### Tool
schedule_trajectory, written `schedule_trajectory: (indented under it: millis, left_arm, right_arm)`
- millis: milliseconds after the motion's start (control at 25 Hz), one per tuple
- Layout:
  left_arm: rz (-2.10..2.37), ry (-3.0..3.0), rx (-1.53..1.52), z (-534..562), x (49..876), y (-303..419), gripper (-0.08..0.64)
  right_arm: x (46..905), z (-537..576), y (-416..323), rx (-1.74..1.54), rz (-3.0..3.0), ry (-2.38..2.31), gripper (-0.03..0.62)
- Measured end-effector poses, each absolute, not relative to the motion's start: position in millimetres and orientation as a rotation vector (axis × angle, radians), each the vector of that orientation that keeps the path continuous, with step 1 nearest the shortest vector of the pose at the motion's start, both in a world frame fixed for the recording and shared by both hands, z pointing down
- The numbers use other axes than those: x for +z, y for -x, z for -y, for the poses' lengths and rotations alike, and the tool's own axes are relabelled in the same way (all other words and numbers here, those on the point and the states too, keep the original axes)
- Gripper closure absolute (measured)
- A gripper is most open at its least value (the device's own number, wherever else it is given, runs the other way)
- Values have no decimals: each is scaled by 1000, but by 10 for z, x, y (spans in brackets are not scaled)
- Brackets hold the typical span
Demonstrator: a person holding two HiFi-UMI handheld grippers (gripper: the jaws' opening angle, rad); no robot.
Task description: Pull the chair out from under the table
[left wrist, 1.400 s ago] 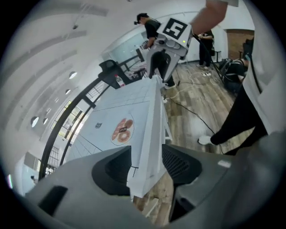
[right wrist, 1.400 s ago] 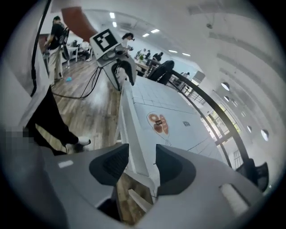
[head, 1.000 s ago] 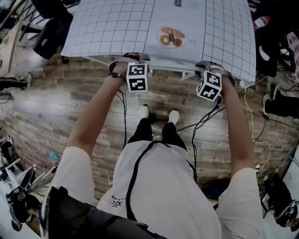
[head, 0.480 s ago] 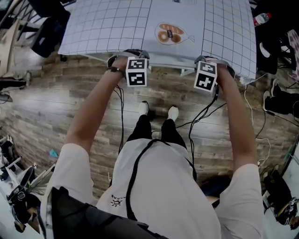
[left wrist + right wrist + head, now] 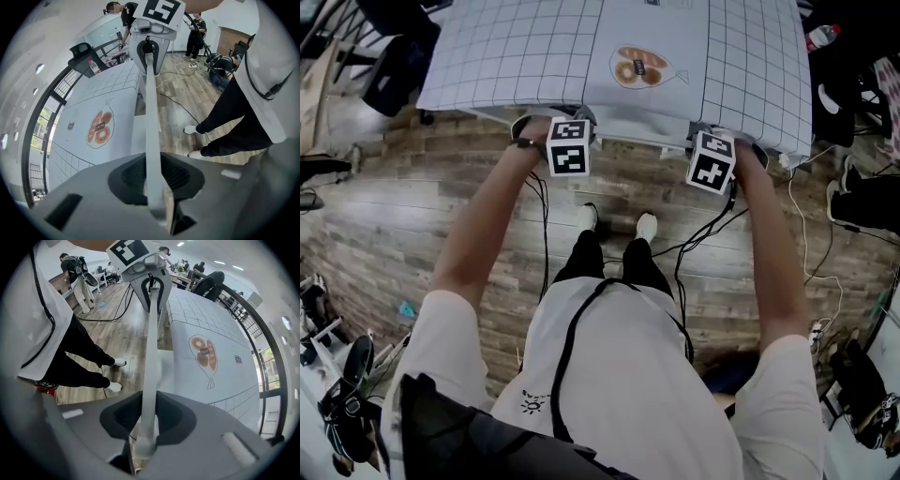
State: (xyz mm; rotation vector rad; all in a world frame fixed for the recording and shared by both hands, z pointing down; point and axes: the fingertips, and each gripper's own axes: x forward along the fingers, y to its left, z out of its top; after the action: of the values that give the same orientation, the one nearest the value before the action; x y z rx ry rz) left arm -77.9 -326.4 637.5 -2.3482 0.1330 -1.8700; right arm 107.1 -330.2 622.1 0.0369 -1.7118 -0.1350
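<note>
The chair shows only as its pale top rail point(image 5: 639, 140), lying just under the front edge of the table point(image 5: 534, 56), which wears a gridded cloth. My left gripper point(image 5: 566, 131) points down on the rail's left end and my right gripper point(image 5: 712, 145) on its right end. In the left gripper view the rail point(image 5: 151, 117) runs out from between the jaws of the left gripper point(image 5: 157, 190) to the other gripper point(image 5: 152, 42). The right gripper view mirrors this: rail point(image 5: 151, 362), right gripper point(image 5: 143, 430). Both pairs of jaws are closing, pads against the rail.
Cables point(image 5: 698, 239) trail over the wooden floor point(image 5: 412, 216) around the person's feet point(image 5: 619, 223). A doughnut print point(image 5: 639, 67) marks the cloth. Dark chairs and bags point(image 5: 394, 56) stand at the left, more gear and a bottle point(image 5: 823, 42) at the right. Other people stand further back point(image 5: 75, 273).
Both grippers have shifted a little toward the table edge and their jaws have come in onto the chair's top rail, which now sits closer under the cloth's edge.
</note>
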Motion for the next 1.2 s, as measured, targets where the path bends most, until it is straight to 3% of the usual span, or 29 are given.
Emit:
schedule_trajectory:
  millis: [1200]
  left_arm:
    - [-77, 2449, -1866, 1055, 6292, 871, 479]
  right_arm:
    - [6209, 1103, -1003, -32, 1765, 22, 508]
